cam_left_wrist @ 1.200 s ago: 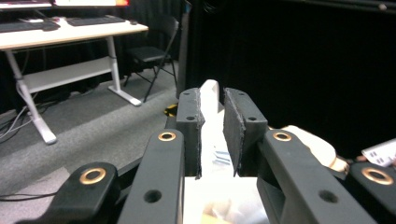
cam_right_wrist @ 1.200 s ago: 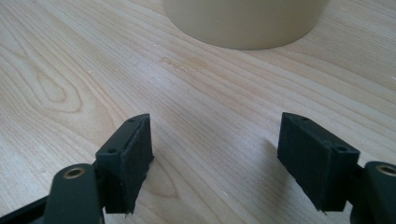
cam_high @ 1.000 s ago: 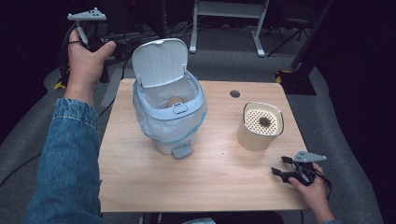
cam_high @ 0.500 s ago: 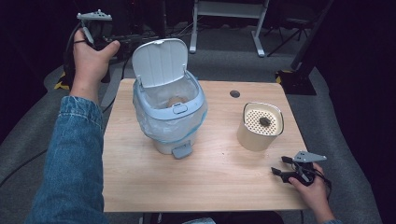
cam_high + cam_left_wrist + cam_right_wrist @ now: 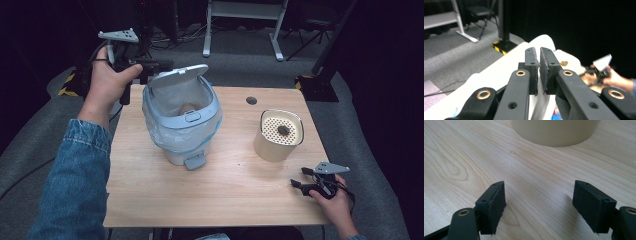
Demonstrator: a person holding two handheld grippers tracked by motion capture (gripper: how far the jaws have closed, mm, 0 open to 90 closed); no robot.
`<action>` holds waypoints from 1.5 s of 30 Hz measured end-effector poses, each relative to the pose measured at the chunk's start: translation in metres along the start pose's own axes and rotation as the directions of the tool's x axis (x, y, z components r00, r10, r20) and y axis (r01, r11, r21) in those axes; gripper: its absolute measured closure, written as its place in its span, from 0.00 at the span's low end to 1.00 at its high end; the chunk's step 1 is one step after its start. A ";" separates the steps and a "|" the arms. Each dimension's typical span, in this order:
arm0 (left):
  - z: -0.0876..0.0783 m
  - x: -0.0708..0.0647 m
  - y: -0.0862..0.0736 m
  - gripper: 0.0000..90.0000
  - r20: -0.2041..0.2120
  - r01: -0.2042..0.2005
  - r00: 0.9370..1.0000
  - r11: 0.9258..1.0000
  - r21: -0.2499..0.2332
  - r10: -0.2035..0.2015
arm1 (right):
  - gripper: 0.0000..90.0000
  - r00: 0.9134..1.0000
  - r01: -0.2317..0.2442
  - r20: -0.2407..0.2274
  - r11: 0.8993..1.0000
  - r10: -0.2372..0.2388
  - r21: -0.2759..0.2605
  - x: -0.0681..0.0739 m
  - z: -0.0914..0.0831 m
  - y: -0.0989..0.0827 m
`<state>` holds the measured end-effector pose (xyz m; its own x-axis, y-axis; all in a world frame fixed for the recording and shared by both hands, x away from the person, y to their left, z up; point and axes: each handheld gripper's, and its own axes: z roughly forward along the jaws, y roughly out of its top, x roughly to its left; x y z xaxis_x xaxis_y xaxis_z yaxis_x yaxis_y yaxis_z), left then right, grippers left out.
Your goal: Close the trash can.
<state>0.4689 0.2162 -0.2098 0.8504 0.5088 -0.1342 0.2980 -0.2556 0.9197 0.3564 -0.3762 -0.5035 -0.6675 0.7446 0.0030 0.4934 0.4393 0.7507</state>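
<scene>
Bin: a small white pedal bin (image 5: 181, 127) stands on the left half of the wooden table (image 5: 220, 200), lined with a thin plastic bag whose edge hangs over the rim. A brownish lump lies inside it, seen through the mouth in the high view.
Lid: the bin's lid (image 5: 177, 76) is hinged at the far side and tilts forward over the opening, partly down, not shut.
Pedal: a grey foot pedal (image 5: 195, 161) sticks out at the near foot of the bin.
Left gripper: held at the far left, just behind the lid, the left gripper (image 5: 165, 65) points right toward the lid's far edge. In the left gripper view its pads (image 5: 533, 65) stand almost together with only a thin slit between them; they have just been closing, and nothing sits in the slit. Whether the tips touch the lid cannot be told; the white lid lies right beyond them.
Right gripper: the right gripper (image 5: 298, 177) rests low at the near right corner of the table, its jaws wide apart over bare wood, holding nothing.
Cup: a cream container (image 5: 278, 135) with a perforated top and a dark bit on it stands on the right half, just beyond the right gripper and well apart from the bin.
</scene>
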 end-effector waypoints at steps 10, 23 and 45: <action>0.014 -0.014 -0.018 0.96 0.039 -0.017 0.999 0.999 0.030 0.016 | 0.30 1.000 0.006 -0.004 1.000 -0.006 0.001 -0.001 0.000 0.000; 0.025 -0.028 -0.045 0.99 0.067 -0.030 0.997 0.997 0.078 0.024 | 0.29 1.000 0.009 -0.007 1.000 -0.009 0.001 -0.001 0.000 0.000; 0.042 -0.034 -0.053 1.00 0.012 -0.064 0.998 0.985 0.159 0.063 | 0.29 1.000 0.010 -0.008 1.000 -0.010 0.001 -0.001 0.000 0.000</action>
<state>0.4425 0.1779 -0.2698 0.8727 0.4815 -0.0809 0.3084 -0.4152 0.8558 0.3571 -0.3769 -0.5035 -0.6771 0.7359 0.0007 0.4872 0.4475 0.7500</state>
